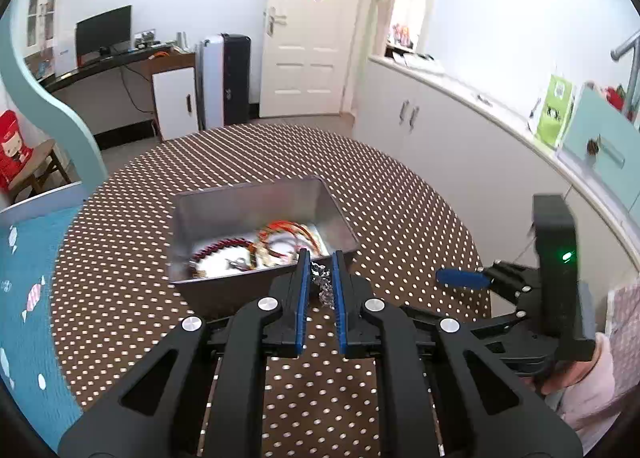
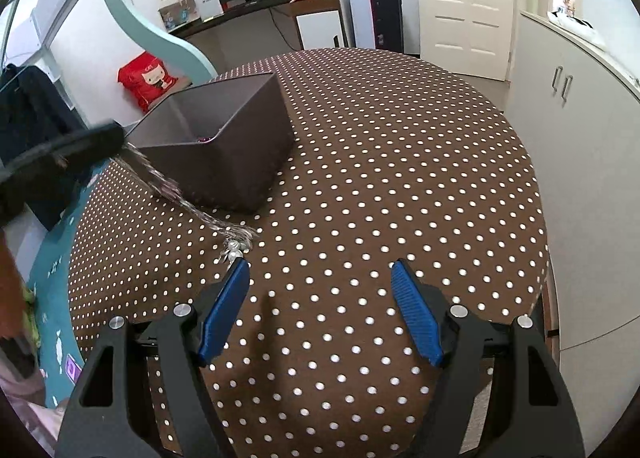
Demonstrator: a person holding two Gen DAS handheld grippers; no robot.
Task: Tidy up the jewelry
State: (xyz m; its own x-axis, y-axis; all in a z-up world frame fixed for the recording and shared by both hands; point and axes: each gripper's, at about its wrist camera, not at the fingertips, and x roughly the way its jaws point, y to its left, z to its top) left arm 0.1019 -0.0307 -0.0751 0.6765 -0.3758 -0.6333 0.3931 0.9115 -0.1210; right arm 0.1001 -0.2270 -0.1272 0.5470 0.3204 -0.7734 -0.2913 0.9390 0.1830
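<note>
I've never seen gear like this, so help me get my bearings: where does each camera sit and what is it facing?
Left wrist: on the left gripper, facing the grey rectangular metal box; jaws shut on a silver chain; a pink sleeve shows.
Right wrist: on the right gripper, jaws open over the brown polka-dot tablecloth.
Shared: box, chain, tablecloth, white door.

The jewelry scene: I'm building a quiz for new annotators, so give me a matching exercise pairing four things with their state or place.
Things:
1. left gripper
2. right gripper
3. silver chain
4. metal box

States or places:
A. jaws wide apart, nothing between them
B. stands on the dotted tablecloth, jewelry inside
C. jaws pinched on a chain
D. hangs down, lower end on the cloth

Pairs: 1-C, 2-A, 3-D, 4-B
</note>
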